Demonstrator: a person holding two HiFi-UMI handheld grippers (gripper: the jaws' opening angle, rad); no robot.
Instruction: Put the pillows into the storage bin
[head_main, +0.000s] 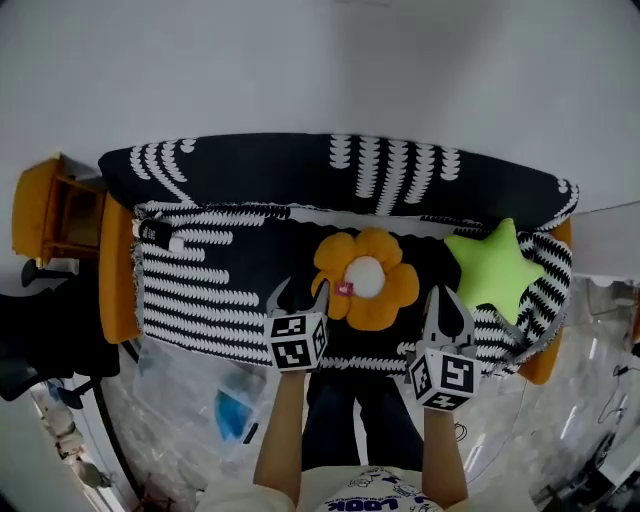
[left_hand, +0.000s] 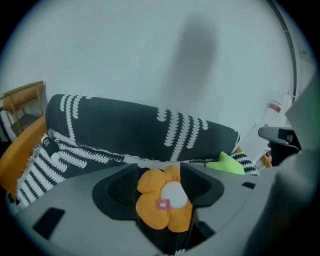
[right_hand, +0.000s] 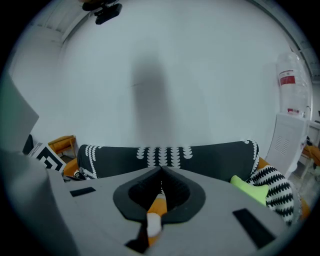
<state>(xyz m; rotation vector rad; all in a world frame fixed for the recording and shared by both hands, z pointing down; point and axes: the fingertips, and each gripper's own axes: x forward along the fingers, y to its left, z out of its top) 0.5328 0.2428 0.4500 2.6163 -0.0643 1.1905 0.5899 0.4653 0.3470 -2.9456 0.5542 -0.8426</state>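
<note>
Nothing binned yet: we see the flower pillow (head_main: 365, 278) and star pillow (head_main: 492, 265) both on the sofa (head_main: 250, 170). Left hand-held gripper (head_main: 298, 293) wide, empty; right hand-held gripper (head_main: 443, 300) closed, empty (no bin visible).

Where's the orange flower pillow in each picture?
Head view: orange flower pillow at centre, on the sofa.
Left gripper view: pillow low centre, seen between the open jaws.
Right gripper view: thin orange sliver low centre, through the jaws' gap.
Landmark: green star pillow, on its right everywhere.

One orange flower pillow (head_main: 365, 279), one green star pillow (head_main: 495, 266), one sofa (head_main: 250, 172)
</note>
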